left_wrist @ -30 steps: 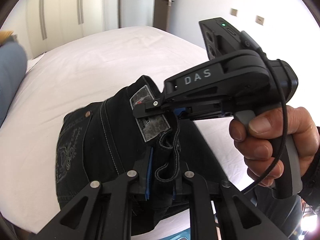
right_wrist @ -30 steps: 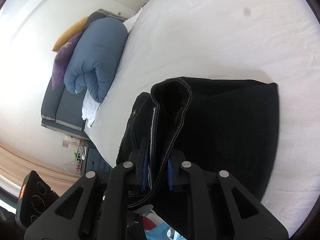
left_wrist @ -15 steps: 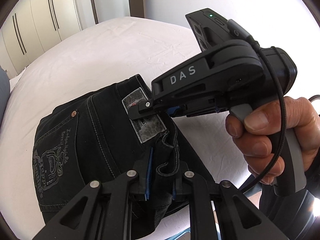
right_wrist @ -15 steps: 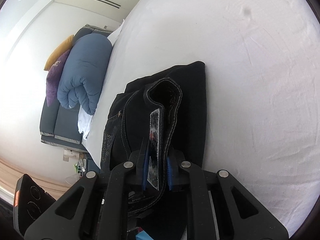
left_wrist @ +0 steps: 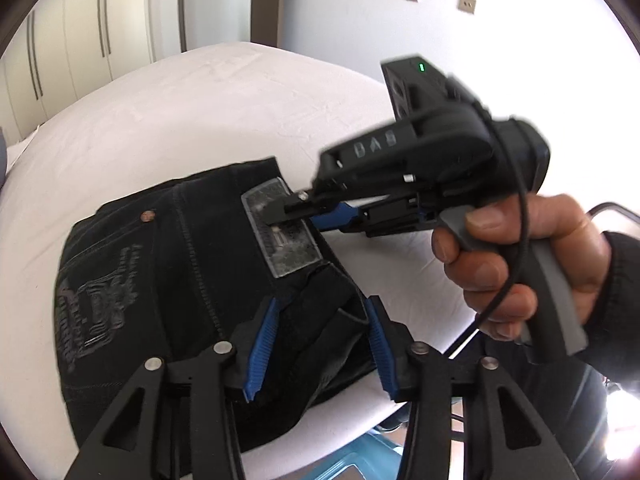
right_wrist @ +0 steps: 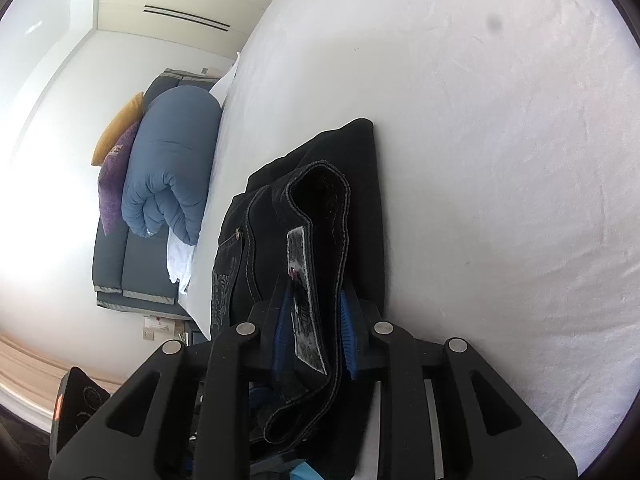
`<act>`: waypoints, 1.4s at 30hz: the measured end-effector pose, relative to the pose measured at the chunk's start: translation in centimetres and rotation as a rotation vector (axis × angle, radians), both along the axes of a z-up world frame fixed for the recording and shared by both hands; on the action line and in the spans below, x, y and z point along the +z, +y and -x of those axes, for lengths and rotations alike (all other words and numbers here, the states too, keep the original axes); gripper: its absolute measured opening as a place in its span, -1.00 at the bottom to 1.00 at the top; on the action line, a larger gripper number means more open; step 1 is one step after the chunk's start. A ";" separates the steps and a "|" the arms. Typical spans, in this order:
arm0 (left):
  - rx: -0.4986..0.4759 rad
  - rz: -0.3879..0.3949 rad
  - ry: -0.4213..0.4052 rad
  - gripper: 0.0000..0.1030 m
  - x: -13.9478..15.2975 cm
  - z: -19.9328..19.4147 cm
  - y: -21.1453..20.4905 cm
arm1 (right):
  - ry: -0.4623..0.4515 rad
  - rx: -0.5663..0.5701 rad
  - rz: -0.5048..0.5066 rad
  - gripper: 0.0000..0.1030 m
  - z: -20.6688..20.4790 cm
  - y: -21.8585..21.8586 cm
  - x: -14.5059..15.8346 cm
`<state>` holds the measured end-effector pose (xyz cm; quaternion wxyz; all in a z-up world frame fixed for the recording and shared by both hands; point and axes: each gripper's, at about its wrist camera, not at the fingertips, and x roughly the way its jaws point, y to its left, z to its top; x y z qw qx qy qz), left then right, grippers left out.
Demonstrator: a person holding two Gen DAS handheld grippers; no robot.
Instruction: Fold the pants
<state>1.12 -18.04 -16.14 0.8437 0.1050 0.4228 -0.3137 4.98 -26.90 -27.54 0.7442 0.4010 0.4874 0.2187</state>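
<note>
Both grippers opening (pants (left_wrist: 192,280) between)

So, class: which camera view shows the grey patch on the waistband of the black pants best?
The left wrist view: the grey patch lies face-on, partly hidden by the other tool. The right wrist view shows the patch only edge-on, as a narrow strip.

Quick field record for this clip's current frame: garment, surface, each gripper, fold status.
garment: black pants, folded into a compact stack, waistband patch facing up
surface: white bed
left gripper: jaws opening, pads clear of the fabric between them
right gripper: jaws opening, waistband between the pads
fold status: stack lying on the bed, being released
</note>
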 end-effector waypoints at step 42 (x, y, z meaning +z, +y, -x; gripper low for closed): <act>0.270 -0.036 0.060 0.44 -4.1 -6.6 12.8 | -0.010 0.165 -0.006 -0.16 8.6 4.7 4.9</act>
